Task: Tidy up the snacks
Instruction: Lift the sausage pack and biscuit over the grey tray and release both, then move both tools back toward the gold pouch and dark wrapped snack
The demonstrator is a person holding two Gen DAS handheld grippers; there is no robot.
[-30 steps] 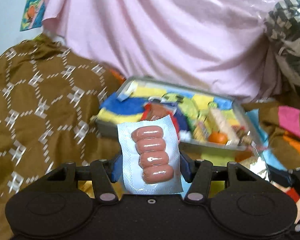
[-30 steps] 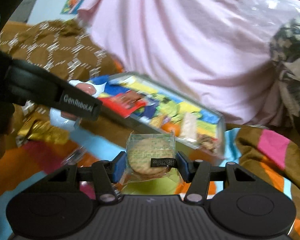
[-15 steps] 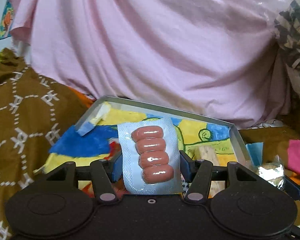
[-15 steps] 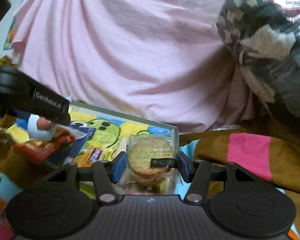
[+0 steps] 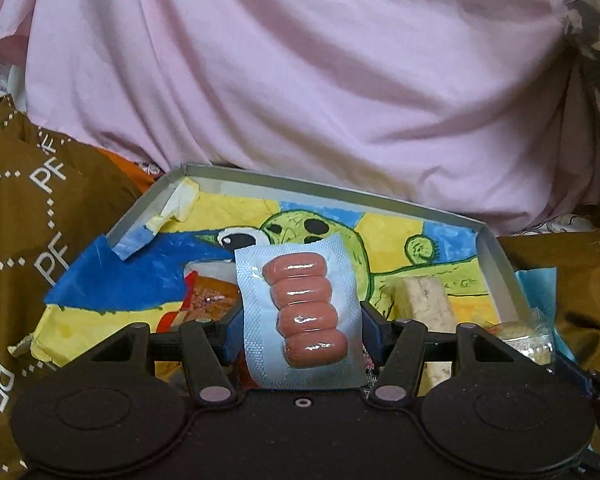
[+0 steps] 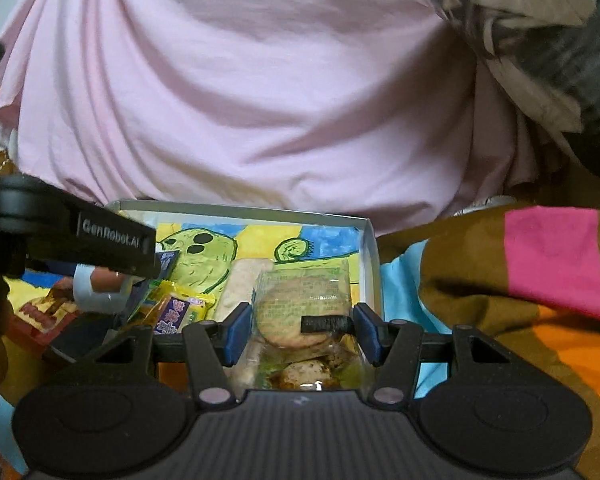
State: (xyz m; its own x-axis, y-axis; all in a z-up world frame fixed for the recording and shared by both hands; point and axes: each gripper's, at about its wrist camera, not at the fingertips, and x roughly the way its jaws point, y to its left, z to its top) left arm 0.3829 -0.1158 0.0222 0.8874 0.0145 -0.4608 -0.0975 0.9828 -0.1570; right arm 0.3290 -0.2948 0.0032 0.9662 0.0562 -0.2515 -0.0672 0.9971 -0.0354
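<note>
My left gripper [image 5: 302,322] is clamping the sausage pack [image 5: 300,312] upright between its pads, right over the near end of the shallow box [image 5: 496,268]. My right gripper [image 6: 302,334] is pinching the cracker packet [image 6: 298,308], jaws having just eased slightly wider, above the box's right corner. Loose snack wrappers [image 6: 172,308] are lying on the painted box floor. Behind everything, pink cloth [image 5: 300,80] is hanging.
</note>
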